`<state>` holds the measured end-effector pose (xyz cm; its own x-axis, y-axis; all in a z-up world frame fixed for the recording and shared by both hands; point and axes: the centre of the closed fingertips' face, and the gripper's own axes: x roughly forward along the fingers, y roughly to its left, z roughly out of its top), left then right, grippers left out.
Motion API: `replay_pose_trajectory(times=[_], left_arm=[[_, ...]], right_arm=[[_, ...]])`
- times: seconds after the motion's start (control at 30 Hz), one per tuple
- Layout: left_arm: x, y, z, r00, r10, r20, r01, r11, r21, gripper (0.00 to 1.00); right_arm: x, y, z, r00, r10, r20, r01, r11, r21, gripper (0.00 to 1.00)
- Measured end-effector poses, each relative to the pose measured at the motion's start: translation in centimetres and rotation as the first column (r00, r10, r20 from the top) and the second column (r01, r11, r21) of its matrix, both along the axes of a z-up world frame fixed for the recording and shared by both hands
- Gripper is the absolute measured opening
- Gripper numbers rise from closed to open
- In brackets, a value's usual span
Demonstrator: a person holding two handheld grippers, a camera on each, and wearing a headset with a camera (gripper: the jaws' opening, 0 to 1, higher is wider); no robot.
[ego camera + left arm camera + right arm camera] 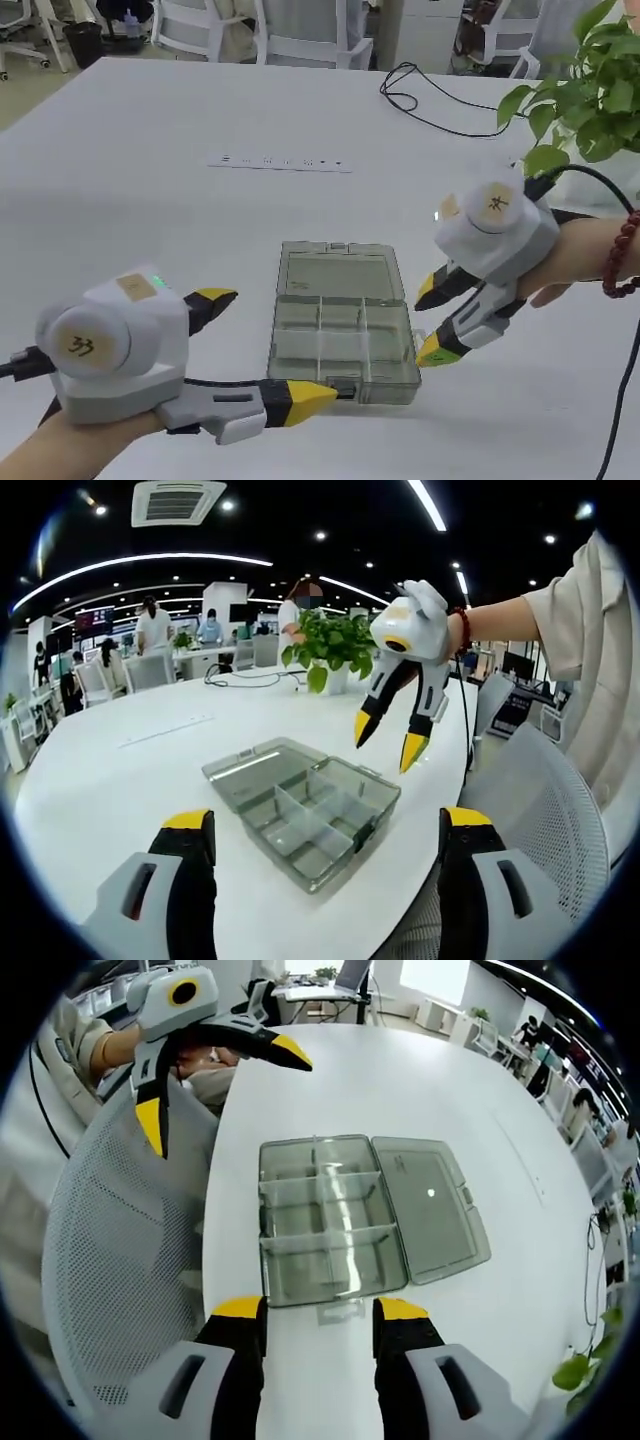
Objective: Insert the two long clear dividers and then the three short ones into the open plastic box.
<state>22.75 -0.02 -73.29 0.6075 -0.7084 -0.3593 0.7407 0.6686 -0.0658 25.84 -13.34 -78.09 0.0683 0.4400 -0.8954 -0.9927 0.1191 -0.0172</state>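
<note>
Where the white table (150, 200) met its near edge, I logged the plastic box (345, 385), its lid (338, 270) laid flat on the far side and clear dividers (320, 325) standing inside, splitting it into compartments. Left gripper (275, 345): jaws spread wide, nothing held, lower tip close to the box's front edge. Right gripper (428, 320): jaws parted, nothing held, tips just beside the box's right wall. Bare tabletop ran beyond the lid to a power strip (280, 162). Cable (430, 100) and plant (585, 90): far right, well apart. Mesh chair (120, 1260): just off the near edge.
</note>
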Motion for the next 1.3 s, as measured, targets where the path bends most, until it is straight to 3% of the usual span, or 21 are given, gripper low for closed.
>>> replay_pose_trajectory(times=[0.33,0.77,0.97,1.3], left_arm=[[-0.4,-0.1,-0.4,1.0,0.003,-0.008,-0.003,1.0,0.017,0.94],[-0.7,-0.4,-0.6,1.0,0.012,-0.012,-0.012,1.0,0.027,0.93],[-0.6,-0.4,-0.5,1.0,0.018,-0.011,-0.017,0.999,0.031,0.93],[-0.7,-0.4,-0.8,1.0,0.023,-0.015,-0.023,0.999,0.043,0.92]], right_arm=[[-0.1,-4.5,-1.1,0.998,-0.057,-0.008,0.057,0.998,-0.009,0.48],[-0.4,-10.4,-3.2,0.994,-0.106,-0.027,0.104,0.992,-0.068,0.49],[-0.9,-12.7,-4.2,0.996,-0.082,-0.026,0.078,0.989,-0.124,0.49],[-2.5,-14.5,-4.9,0.999,-0.016,-0.029,0.009,0.978,-0.21,0.48]])
